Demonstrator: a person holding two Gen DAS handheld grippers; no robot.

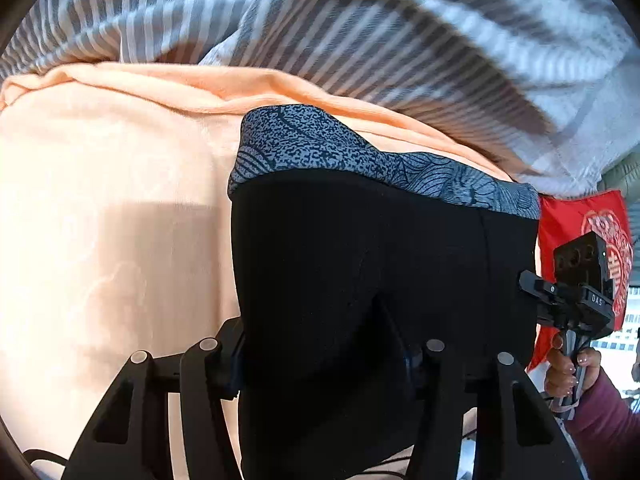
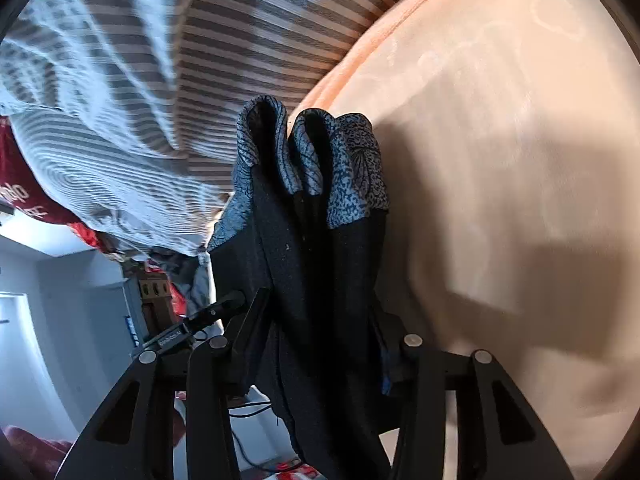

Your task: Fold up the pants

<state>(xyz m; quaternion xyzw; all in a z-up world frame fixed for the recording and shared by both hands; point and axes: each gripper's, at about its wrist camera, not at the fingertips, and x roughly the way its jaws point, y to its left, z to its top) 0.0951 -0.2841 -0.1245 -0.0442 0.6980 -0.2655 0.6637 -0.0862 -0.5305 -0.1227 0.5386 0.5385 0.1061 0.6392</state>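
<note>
Gripping black pants (image 1: 360, 260) | left gripper (image 1: 320, 364) jaws pinching them | right gripper (image 2: 316, 344) jaws pinching bunched waistband

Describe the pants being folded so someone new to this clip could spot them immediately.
Start at the wide peach sheet with the grey striped bedding behind it. The pants hang over the sheet. They are black, and their blue-grey patterned waistband is the only such print around.

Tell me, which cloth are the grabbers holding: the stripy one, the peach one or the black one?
The black pants with the blue-grey patterned waistband. They hang between both grippers' fingers; the striped blanket and peach sheet lie behind, untouched.
</note>
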